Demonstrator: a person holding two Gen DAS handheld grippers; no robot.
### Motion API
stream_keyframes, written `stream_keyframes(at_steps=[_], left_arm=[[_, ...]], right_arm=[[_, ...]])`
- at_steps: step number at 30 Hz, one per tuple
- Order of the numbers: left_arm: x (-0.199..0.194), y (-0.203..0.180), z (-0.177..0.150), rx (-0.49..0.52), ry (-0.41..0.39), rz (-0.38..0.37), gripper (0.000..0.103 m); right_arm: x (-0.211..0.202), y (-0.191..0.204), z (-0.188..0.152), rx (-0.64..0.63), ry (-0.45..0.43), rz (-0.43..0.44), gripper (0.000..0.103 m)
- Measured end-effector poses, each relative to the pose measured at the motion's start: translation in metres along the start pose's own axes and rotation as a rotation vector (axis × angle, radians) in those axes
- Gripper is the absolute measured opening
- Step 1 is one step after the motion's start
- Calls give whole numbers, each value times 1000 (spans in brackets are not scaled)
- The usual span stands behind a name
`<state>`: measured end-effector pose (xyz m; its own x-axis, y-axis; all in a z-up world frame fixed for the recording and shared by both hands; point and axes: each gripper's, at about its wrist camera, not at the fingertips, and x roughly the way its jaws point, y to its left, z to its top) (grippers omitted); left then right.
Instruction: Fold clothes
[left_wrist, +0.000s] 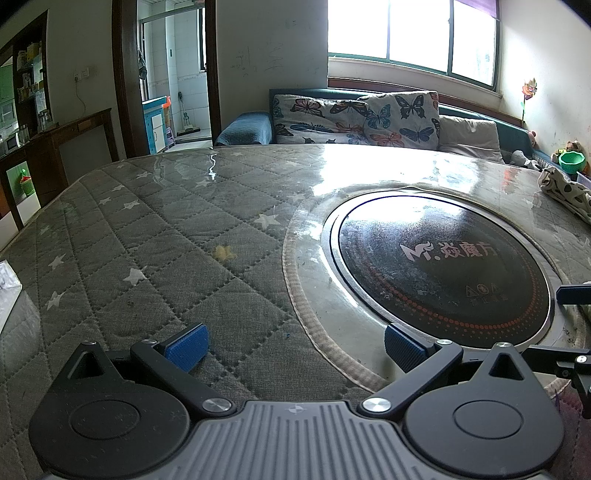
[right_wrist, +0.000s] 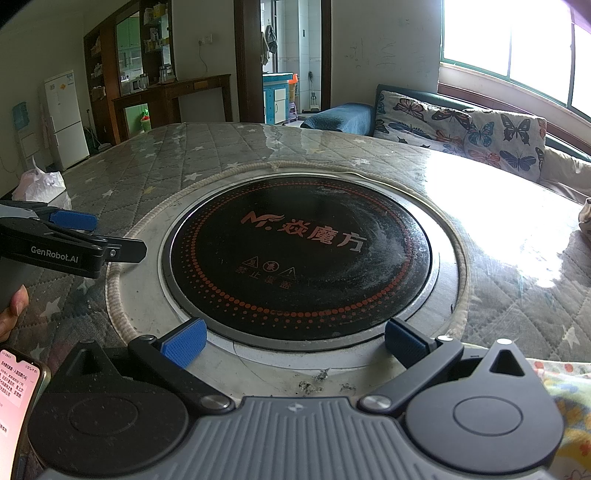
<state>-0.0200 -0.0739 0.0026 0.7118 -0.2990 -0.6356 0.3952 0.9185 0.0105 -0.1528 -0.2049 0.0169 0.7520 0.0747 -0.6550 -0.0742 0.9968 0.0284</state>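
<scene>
Hovering both grippers over the quilted table, jaws spread, holding nothing.
I am seeing the spotted garment lying at the far right edge, beyond the induction cooktop; left gripper, right gripper.

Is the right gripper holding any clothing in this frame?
No. The right gripper is open, its blue fingers spread with only the induction cooktop between them.

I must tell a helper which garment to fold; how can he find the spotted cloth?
Start from the round table with the black cooktop in its middle. At the table's far right edge, below the window, lies the spotted cloth: crumpled, cream with dark dots, unlike the butterfly cushions behind.
</scene>
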Motion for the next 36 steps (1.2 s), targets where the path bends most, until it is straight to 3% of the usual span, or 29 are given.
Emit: stream_keyframes(at_steps=[36], left_arm=[[0, 0, 0, 0, 0, 0, 103]], right_arm=[[0, 0, 0, 0, 0, 0, 103]])
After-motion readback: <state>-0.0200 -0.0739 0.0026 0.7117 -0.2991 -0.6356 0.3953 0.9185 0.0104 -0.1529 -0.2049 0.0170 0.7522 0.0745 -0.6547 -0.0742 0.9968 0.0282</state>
